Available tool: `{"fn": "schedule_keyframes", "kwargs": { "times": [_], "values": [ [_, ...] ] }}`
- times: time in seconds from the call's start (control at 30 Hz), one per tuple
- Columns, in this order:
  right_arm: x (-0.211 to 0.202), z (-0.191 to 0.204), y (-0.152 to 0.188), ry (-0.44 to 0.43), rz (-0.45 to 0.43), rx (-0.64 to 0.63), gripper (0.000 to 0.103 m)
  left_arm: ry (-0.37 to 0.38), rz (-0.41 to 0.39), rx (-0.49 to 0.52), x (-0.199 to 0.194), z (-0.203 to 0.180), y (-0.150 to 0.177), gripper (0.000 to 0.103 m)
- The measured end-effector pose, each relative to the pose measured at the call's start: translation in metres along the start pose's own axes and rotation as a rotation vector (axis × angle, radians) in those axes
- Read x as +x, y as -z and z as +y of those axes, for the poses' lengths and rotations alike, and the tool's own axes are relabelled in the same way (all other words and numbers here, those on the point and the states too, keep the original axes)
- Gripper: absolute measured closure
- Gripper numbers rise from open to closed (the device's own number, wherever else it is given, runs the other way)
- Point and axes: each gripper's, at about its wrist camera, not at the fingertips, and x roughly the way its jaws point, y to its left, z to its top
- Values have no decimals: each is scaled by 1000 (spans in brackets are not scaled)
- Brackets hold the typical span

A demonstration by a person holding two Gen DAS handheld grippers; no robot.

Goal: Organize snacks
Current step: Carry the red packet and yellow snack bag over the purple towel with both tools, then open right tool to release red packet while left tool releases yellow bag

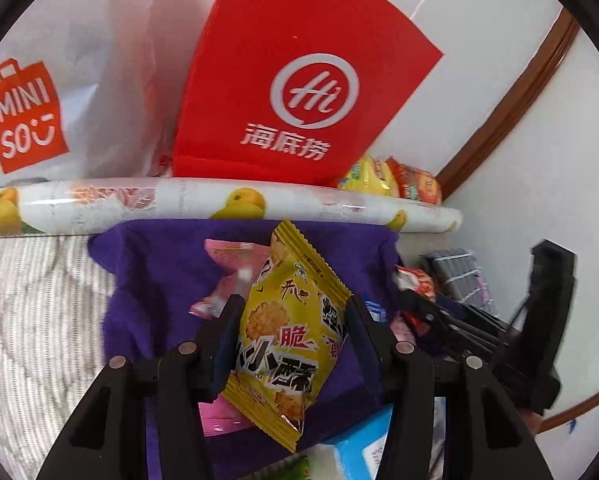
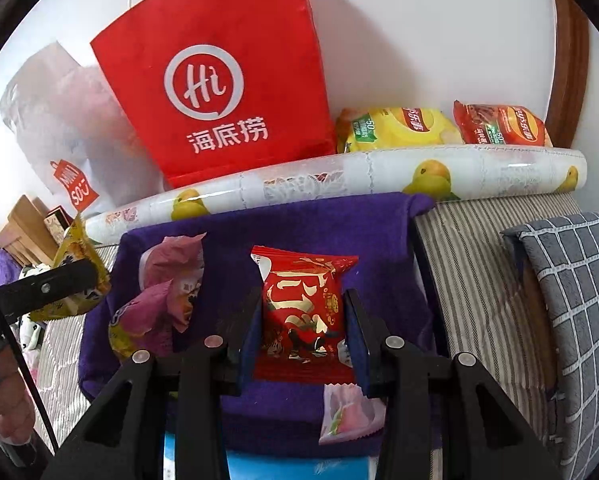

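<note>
My left gripper point(image 1: 293, 316) is shut on a yellow snack packet point(image 1: 287, 332), held tilted above the purple cloth point(image 1: 155, 280); that packet also shows at the left of the right wrist view point(image 2: 75, 272). My right gripper point(image 2: 303, 320) is shut on a red snack packet point(image 2: 303, 312), held upright over the same cloth point(image 2: 307, 228). The right gripper with the red packet point(image 1: 415, 284) shows at the right of the left wrist view. Pink and purple packets point(image 2: 167, 288) lie on the cloth at the left. A pale pink packet point(image 2: 347, 412) lies under the right gripper.
A red paper bag point(image 2: 219, 80) and a white Miniso bag point(image 1: 59, 80) stand on a fruit-patterned ledge point(image 2: 379, 176) at the wall. Yellow point(image 2: 395, 128) and red point(image 2: 499, 124) chip bags lie on the ledge at the right. A grey checked cushion point(image 2: 571, 300) sits on the right.
</note>
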Motion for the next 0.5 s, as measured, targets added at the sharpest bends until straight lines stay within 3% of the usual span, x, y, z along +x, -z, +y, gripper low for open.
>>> {"fn": "schedule_keyframes", "kwargs": {
  "times": [0.1, 0.5],
  "values": [
    [6, -6, -4, 4, 8, 11, 64, 33, 17, -1, 5, -5, 2, 53],
    [28, -16, -3, 6, 78, 30, 64, -4, 43, 46, 20, -16, 9, 53]
  ]
}}
